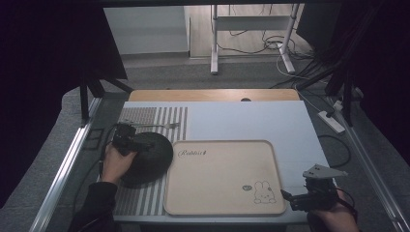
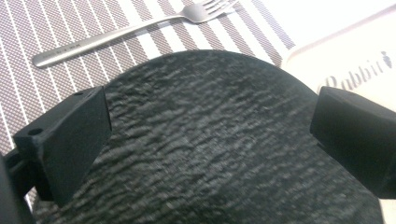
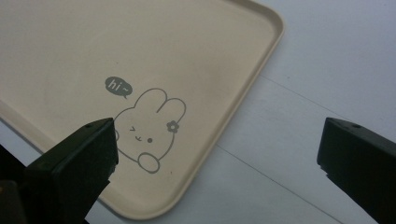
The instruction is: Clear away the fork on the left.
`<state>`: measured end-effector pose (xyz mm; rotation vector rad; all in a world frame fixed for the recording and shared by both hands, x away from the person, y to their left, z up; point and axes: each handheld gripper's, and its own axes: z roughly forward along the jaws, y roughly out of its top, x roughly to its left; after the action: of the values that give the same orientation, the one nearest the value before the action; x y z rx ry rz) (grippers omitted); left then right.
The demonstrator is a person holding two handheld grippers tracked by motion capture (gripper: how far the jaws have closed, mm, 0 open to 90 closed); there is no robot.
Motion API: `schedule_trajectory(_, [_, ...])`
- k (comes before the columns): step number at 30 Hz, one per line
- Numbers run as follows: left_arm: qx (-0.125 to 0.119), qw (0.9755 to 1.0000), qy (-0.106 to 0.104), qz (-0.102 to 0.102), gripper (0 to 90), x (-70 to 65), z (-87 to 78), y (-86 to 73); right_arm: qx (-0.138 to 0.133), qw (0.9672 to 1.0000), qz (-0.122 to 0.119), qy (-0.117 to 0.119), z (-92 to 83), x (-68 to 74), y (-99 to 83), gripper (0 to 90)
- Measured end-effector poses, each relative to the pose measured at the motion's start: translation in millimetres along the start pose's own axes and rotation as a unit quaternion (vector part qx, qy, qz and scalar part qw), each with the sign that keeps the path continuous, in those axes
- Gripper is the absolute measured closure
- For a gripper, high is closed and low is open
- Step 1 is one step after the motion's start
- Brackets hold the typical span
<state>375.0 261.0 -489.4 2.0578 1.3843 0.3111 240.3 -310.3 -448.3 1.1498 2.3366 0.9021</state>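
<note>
A black round plate (image 1: 151, 155) with a rippled surface lies on the striped placemat (image 1: 145, 116) at the left. My left gripper (image 1: 126, 140) hovers over the plate's left part, open, jaws spread wide above the plate (image 2: 210, 149). A steel fork (image 1: 164, 125) lies on the mat just beyond the plate; the fork (image 2: 126, 30) points right in the left gripper view. A beige tray (image 1: 222, 193) with a rabbit drawing sits in the middle. My right gripper (image 1: 295, 199) is open beside the tray's near right corner (image 3: 224, 154), with nothing between its jaws.
The white table cover (image 1: 251, 118) stretches behind and to the right of the tray. A wooden edge (image 1: 212, 94) runs along the back. Metal rails border both sides, and a power strip (image 1: 331, 121) lies off the table's right.
</note>
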Motion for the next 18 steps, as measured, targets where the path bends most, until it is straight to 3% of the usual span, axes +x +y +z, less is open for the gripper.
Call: schedule_trajectory(18, [0.016,0.9998,0.002,-0.014,0.0,28.5,26.4,25.4,0.005,1.0000,-0.004,0.003,0.9,0.5,0.2,0.0])
